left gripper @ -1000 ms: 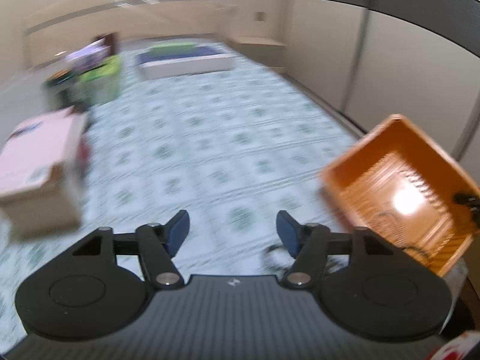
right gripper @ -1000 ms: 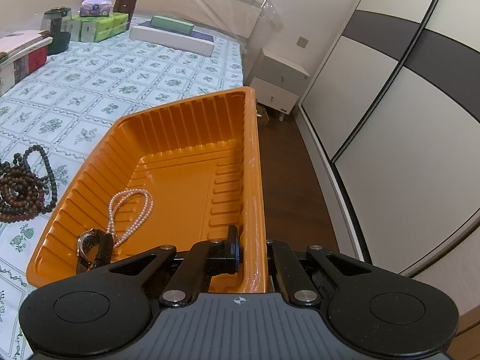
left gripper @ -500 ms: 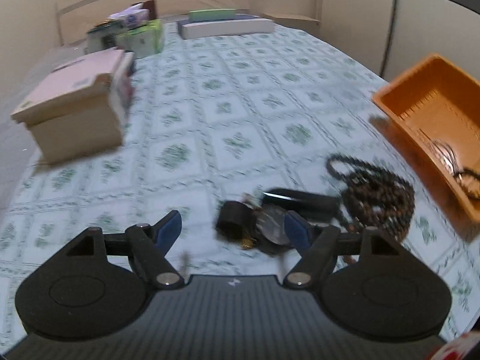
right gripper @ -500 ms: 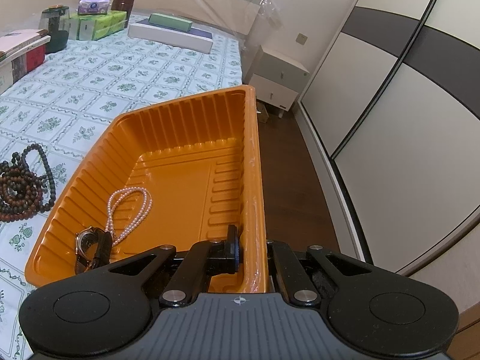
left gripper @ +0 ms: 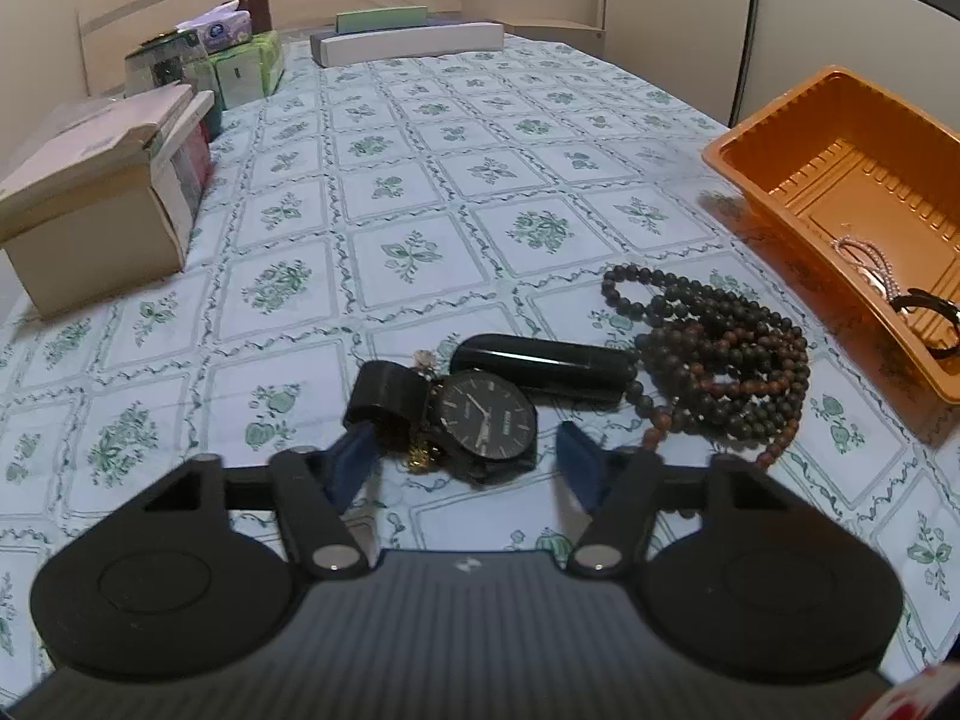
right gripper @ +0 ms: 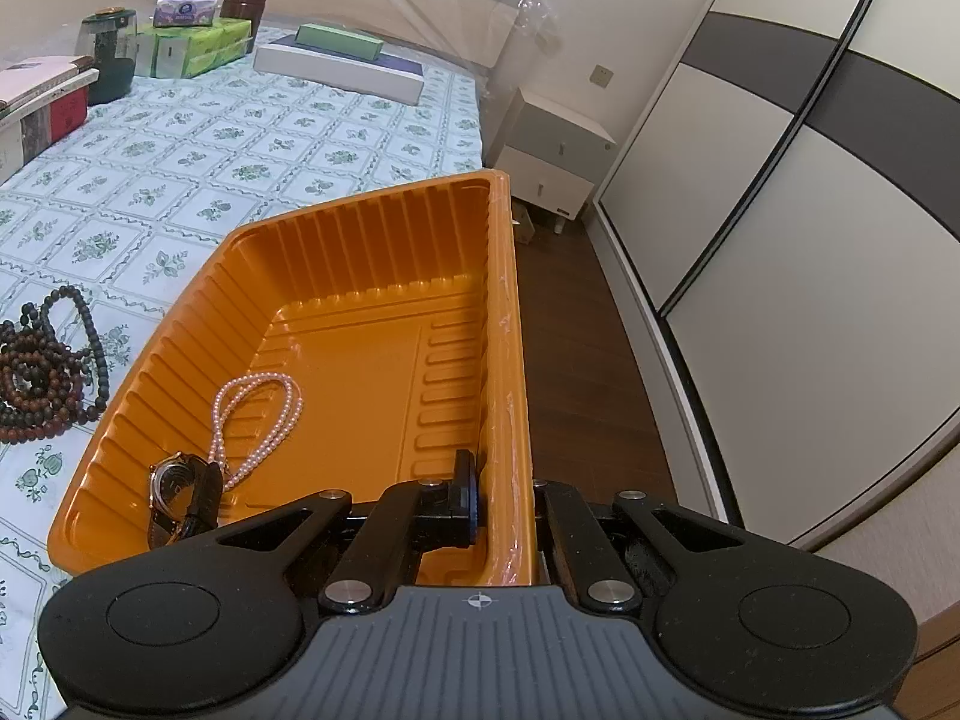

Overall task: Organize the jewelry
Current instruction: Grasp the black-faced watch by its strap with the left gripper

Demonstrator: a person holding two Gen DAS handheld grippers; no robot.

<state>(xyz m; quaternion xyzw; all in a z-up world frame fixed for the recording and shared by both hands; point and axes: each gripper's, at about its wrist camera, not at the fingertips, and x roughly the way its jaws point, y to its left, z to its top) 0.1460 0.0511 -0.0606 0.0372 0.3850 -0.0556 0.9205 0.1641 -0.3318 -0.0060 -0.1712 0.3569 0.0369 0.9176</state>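
Left tool (left gripper: 465, 461) has dropped lower and closer since half a second ago: the black watch (left gripper: 485, 422), then ahead of the blue pads, now sits between them, jaws spread wide, nothing gripped. A second ago this view showed only bedspread and the tray. Right tool (right gripper: 504, 495) unchanged, pinched narrow on the right wall of the orange tray (right gripper: 509, 300), one finger inside, the other outside.

Relative to the black watch: dark oblong case (left gripper: 543, 367) touching just behind it, a small gold piece (left gripper: 420, 455) under its left edge, the bead strands (left gripper: 720, 363) piled just right, orange tray (left gripper: 774, 138) further right at the bed edge. In the tray lie a pearl strand (right gripper: 258, 420) and a brown-strap watch (right gripper: 177, 495), touching, near the front-left corner. All rests on the floral bedspread (left gripper: 420, 180). Far left of the watch, stacked boxes (left gripper: 102, 192); behind, tissue packs (left gripper: 240, 60). Case and beads crowd the watch's far and right sides.
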